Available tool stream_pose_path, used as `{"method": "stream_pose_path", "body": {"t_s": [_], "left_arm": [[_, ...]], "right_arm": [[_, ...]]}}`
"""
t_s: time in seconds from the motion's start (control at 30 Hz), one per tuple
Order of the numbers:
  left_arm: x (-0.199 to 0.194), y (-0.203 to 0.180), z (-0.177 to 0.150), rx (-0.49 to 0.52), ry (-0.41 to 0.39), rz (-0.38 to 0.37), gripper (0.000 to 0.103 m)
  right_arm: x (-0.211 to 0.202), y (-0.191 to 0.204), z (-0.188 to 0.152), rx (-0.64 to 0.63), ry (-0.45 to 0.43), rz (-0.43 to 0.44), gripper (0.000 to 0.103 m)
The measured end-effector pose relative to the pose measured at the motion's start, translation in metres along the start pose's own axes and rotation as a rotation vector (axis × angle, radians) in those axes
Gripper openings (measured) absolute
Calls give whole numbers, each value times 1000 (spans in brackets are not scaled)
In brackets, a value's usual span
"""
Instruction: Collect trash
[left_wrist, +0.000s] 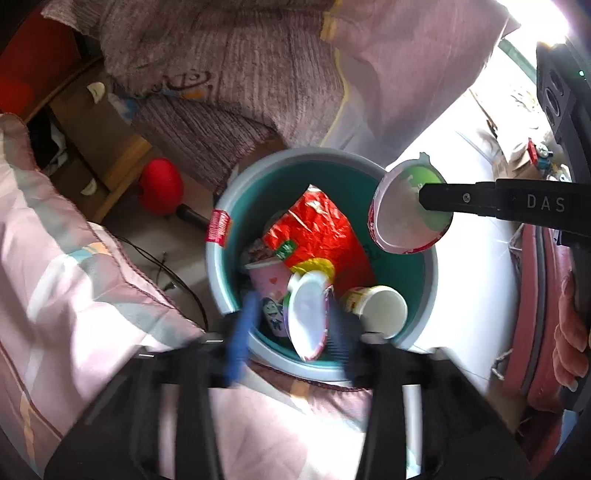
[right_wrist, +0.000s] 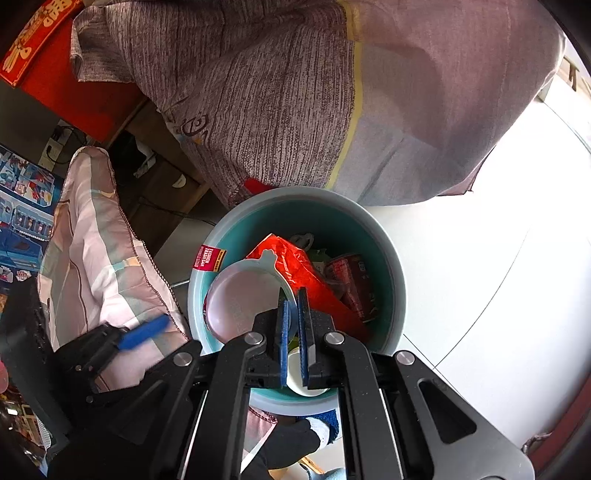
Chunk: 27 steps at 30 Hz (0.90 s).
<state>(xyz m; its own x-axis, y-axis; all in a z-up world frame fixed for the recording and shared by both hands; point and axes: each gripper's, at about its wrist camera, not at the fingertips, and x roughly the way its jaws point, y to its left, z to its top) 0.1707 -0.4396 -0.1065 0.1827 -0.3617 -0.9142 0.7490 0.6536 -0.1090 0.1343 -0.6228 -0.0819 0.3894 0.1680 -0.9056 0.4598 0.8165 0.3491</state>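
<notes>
A teal trash bin with a grey rim (left_wrist: 216, 273) (right_wrist: 399, 280) stands on the floor below both grippers. It holds a red wrapper (left_wrist: 317, 229) (right_wrist: 295, 266), a pink cup (left_wrist: 267, 280), a white paper cup (left_wrist: 380, 306) and a red can (right_wrist: 351, 280). My left gripper (left_wrist: 291, 339) is open over the bin's near rim. A white tub with a red rim (left_wrist: 306, 317) lies loose between its blue pads, on edge. My right gripper (right_wrist: 293, 332) (left_wrist: 424, 199) is shut on the rim of a round plastic tub (right_wrist: 240, 299) (left_wrist: 406, 210), held over the bin.
A pink checked quilt (left_wrist: 74, 295) (right_wrist: 96, 236) crowds the bin's left and near side. A purple-grey cloth (left_wrist: 221, 74) (right_wrist: 277, 92) hangs behind it. A red ball (left_wrist: 160, 186) and a cable (left_wrist: 177, 273) lie on the floor. Pale floor (right_wrist: 480, 258) spreads right. A person's hand (left_wrist: 572, 332) grips the right tool.
</notes>
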Motion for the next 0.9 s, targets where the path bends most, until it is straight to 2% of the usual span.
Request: {"method": "stream_pose_path", "body": {"t_s": [0.13, 0.2, 0.27, 0.37, 0.43, 0.6, 0.8, 0.9], "left_arm": [[-9, 5, -3, -7, -16, 28, 74], [-13, 8, -6, -17, -22, 35, 88], [-20, 11, -9, -30, -36, 45, 94], [-29, 17, -14, -56, -53, 45, 96], [-34, 22, -17, -76, -61, 40, 97], [-43, 26, -23, -99, -66, 47, 97], [-64, 25, -35, -100, -95, 64, 97], [-75, 23, -40, -109, -106, 66, 97]], "right_arm": [[3, 4, 0, -7, 9, 1, 5], [3, 7, -1, -15, 11, -1, 5], [5, 11, -1, -24, 18, -1, 9], [6, 16, -3, -36, 30, 4, 20], [4, 20, -5, -42, 27, 7, 48], [-6, 30, -10, -60, 4, -1, 72], [-20, 43, -22, -103, -6, -36, 80], [-31, 49, -31, -121, -18, -39, 88]]}}
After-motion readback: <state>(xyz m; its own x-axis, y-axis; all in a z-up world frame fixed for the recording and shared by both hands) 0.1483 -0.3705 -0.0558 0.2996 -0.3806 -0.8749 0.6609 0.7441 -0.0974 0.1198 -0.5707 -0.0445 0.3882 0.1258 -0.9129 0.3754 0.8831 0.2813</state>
